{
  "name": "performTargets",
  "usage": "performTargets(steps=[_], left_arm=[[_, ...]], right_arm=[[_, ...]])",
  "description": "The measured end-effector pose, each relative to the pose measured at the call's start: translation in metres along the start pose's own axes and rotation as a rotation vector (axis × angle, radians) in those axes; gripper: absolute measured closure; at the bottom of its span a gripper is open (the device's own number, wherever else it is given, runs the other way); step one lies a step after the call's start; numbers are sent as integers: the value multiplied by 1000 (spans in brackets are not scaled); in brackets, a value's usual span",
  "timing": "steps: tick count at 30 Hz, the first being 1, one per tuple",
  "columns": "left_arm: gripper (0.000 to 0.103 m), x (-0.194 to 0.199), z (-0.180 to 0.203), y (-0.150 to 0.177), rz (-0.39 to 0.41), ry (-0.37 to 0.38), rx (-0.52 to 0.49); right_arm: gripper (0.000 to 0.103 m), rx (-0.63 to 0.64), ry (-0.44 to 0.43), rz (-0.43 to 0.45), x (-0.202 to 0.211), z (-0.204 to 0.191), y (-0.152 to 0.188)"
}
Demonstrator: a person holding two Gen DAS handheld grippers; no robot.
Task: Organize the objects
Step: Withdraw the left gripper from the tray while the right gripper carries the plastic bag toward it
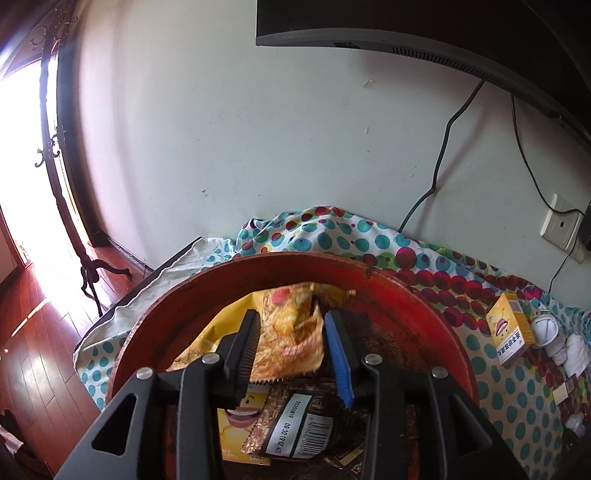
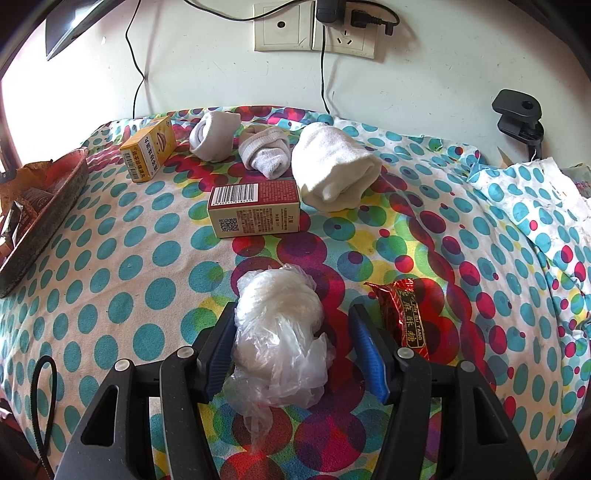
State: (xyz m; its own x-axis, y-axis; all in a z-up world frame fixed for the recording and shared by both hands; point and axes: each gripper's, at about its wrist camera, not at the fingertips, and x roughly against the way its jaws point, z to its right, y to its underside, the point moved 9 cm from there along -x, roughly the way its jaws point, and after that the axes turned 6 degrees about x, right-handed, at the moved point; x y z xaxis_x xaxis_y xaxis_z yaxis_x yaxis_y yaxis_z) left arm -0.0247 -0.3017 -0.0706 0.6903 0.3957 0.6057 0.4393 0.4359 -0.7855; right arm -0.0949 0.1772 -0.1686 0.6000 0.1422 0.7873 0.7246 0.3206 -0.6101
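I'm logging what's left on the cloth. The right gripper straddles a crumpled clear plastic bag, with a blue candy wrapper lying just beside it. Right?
Not quite. The candy wrapper is red, not blue; the right wrist view shows it beside the right gripper, which straddles the plastic bag.

The left wrist view looks steeply down, close over a round red tray [image 1: 406,295], with wall and monitor [image 1: 443,33] filling the upper frame. The right wrist view looks down across the dotted cloth [image 2: 110,258] toward the wall socket [image 2: 314,29]. Both share the yellow box [image 1: 511,328] [image 2: 147,147], the socks and probably the tray [image 2: 55,199], at the left edge
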Motion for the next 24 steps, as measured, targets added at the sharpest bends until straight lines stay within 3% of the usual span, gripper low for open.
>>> performTargets(steps=[5,10,19,24], left_arm=[[54,17,24,-7,42,118,6],[52,28,64,1,36,238,-53],[51,40,118,29,29,261,-297],[51,42,120,33,20,266,-339]], right_arm=[[48,3,-3,2,0,-1,0],[65,32,10,12,2,-2,-1],[67,62,35,23,4,-7,-4],[67,44,33,26,7,-11,-4]])
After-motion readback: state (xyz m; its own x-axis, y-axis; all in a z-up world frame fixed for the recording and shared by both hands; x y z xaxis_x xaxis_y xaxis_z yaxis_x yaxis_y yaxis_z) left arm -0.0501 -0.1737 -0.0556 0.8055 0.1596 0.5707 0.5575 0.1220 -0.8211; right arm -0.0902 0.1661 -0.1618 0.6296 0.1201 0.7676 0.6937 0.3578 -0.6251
